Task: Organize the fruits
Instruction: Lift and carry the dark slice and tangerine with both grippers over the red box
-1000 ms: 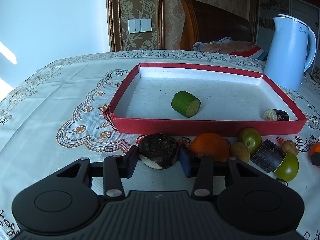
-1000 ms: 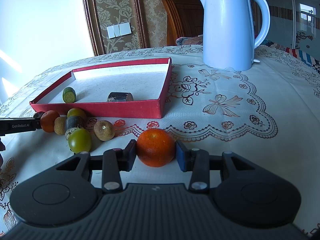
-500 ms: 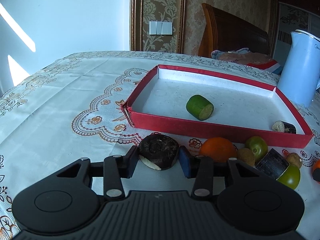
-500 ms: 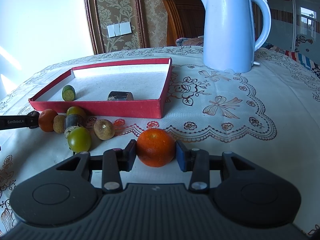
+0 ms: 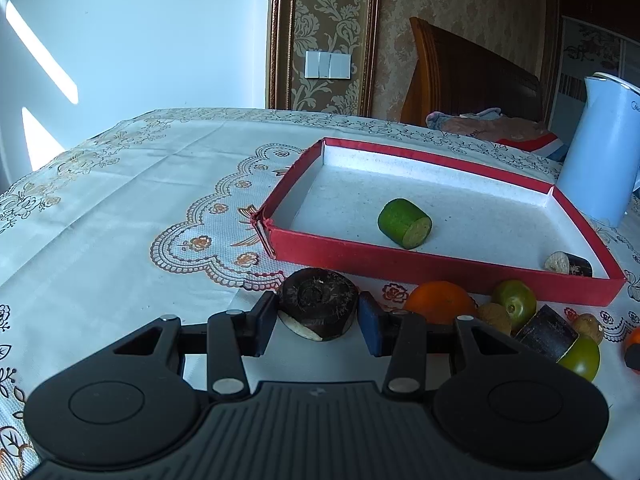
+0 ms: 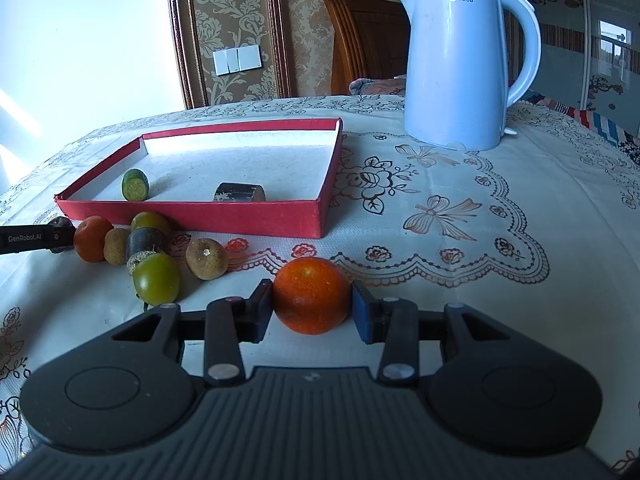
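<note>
Round dimpled orange [image 6: 311,295], hairy dark disc [image 5: 318,309]

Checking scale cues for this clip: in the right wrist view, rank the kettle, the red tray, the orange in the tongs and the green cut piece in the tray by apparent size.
1. Red tray, widest.
2. Kettle, close behind; as area they look alike.
3. Orange, enlarged by nearness to the camera.
4. Green cut piece, smallest.
</note>
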`<state>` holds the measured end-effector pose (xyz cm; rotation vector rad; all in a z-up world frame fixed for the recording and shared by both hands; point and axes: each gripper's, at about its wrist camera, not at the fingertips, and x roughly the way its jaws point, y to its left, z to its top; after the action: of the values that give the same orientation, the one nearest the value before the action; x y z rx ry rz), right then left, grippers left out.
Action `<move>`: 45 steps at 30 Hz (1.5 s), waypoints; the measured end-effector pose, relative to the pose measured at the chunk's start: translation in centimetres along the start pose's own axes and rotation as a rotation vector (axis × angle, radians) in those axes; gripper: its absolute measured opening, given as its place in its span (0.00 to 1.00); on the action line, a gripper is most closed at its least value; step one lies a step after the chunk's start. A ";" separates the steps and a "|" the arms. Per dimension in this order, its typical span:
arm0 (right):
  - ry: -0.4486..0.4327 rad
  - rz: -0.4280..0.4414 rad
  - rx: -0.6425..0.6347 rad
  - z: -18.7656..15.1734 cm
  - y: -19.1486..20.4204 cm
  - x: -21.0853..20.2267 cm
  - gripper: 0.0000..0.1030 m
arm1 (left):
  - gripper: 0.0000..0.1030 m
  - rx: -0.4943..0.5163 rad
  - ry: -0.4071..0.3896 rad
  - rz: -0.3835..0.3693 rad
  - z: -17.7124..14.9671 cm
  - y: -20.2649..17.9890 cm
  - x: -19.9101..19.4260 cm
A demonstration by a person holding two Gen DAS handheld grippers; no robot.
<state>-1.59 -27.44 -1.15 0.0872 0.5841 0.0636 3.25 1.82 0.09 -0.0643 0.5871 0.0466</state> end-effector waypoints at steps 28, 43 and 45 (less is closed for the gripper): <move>-0.022 -0.061 -0.018 -0.1 0.5 -0.3 0.38 | 0.42 0.007 -0.037 0.022 -0.1 -0.1 -0.4; -0.041 -0.033 -0.018 -0.1 0.4 -0.7 0.38 | 0.42 0.012 -0.058 0.023 -0.2 -0.1 -0.7; -0.037 -0.026 -0.029 -0.1 0.6 -0.7 0.38 | 0.42 0.013 -0.064 0.022 -0.2 -0.2 -0.9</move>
<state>-2.19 -26.88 -0.78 0.0527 0.5472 0.0454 2.44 1.62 0.41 -0.0438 0.5241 0.0662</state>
